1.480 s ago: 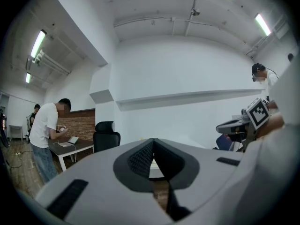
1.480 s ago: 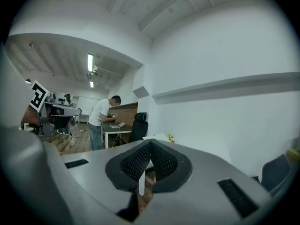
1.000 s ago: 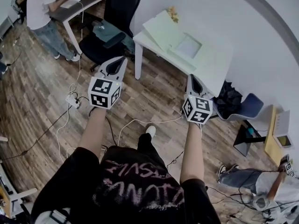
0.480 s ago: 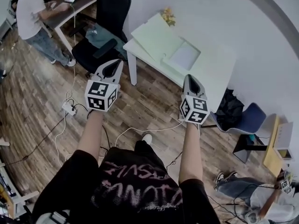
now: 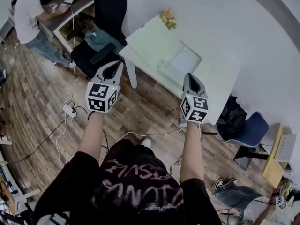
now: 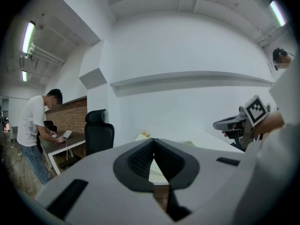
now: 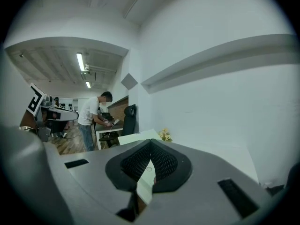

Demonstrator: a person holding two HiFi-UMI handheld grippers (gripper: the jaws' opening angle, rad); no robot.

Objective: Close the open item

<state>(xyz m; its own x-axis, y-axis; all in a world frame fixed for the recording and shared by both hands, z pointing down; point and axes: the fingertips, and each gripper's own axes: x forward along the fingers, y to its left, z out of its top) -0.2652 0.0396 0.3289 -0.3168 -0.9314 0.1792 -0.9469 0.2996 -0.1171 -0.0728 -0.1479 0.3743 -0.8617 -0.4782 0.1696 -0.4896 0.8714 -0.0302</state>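
Holding posture: both arms reach forward side by side, with the left tool [image 5: 114, 65] and the right tool [image 5: 192, 78] pointing nearly level toward the white counter [image 5: 220, 76]. This looks like a carrying posture for getting within reach, not a working one.
Left tool state: clenched on nothing. In the left gripper view the left tool [image 6: 153, 142] has its pads meeting at the tip, and only pale surface beyond shows through the slit below.
Right tool state: also clenched and empty. In the right gripper view the right tool [image 7: 150, 145] has its pads together at the tip with nothing caught.
Why clenched: closing a lid is probably a push, and shut jaws give one blunt nose to press with, so no grasp looks necessary.
Open item: a flat pale-green case [image 5: 161, 46] lies on the counter. Its lid is laid open toward the counter's far-left corner, and the shallow base [image 5: 183, 62] sits beside it to the right.
Item against tools: the case is ahead of both tools and between their lines, nearer the right tool and touching neither. The left tool is out over the wooden floor [image 5: 47, 102], well apart from the case.
Nearby: yellow flowers [image 5: 168, 18] stand just beyond the lid, and a black chair [image 5: 105, 13] stands left of the counter.
Next need: likely a tool nose under the lid's free edge, to swing it over the base.
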